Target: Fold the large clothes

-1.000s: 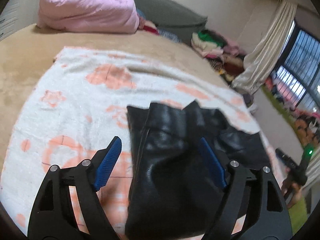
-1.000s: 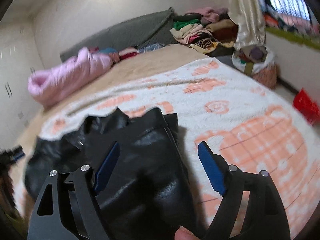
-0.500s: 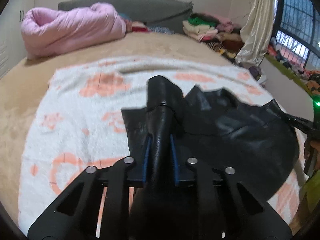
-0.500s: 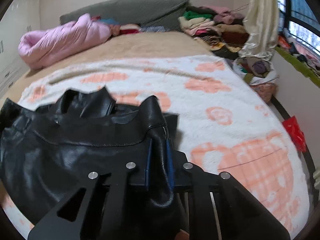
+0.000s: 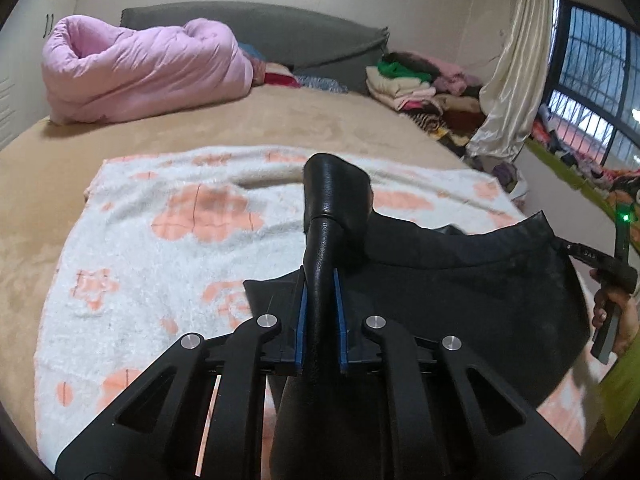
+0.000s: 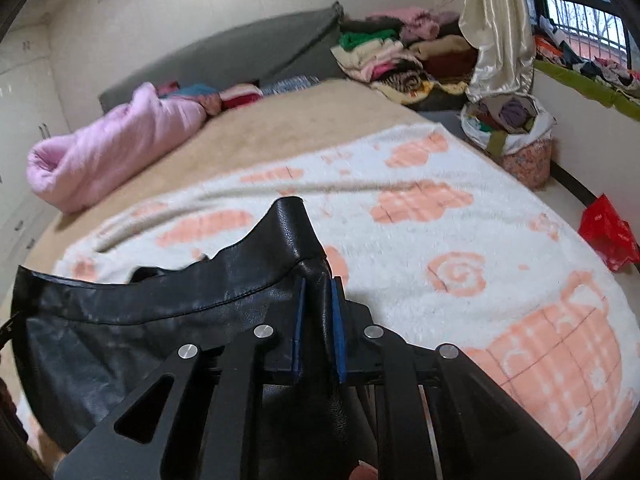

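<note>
A black leather garment [image 5: 480, 300] lies across a white blanket with orange patterns [image 5: 160, 260] on the bed. My left gripper [image 5: 319, 276] is shut on a bunched corner of it, and a fold of leather sticks up past the blue pads. In the right wrist view the right gripper [image 6: 318, 280] is shut on the other corner of the garment [image 6: 140, 340]. The seamed edge hangs taut between the two grips. The right gripper's handle and the hand holding it [image 5: 616, 320] show at the right edge of the left wrist view.
A rolled pink duvet [image 5: 140, 76] and a grey headboard cushion [image 5: 280, 36] lie at the far end of the tan bed [image 5: 280, 120]. Stacked clothes [image 5: 412, 84] and a curtain [image 5: 512, 80] stand at the far right. A bag of clothes [image 6: 520, 136] and a red bag [image 6: 608, 232] sit on the floor.
Both grippers went from wide open over the garment to shut on its corners. They then lifted and drew apart, pulling the leather edge taut between them.
</note>
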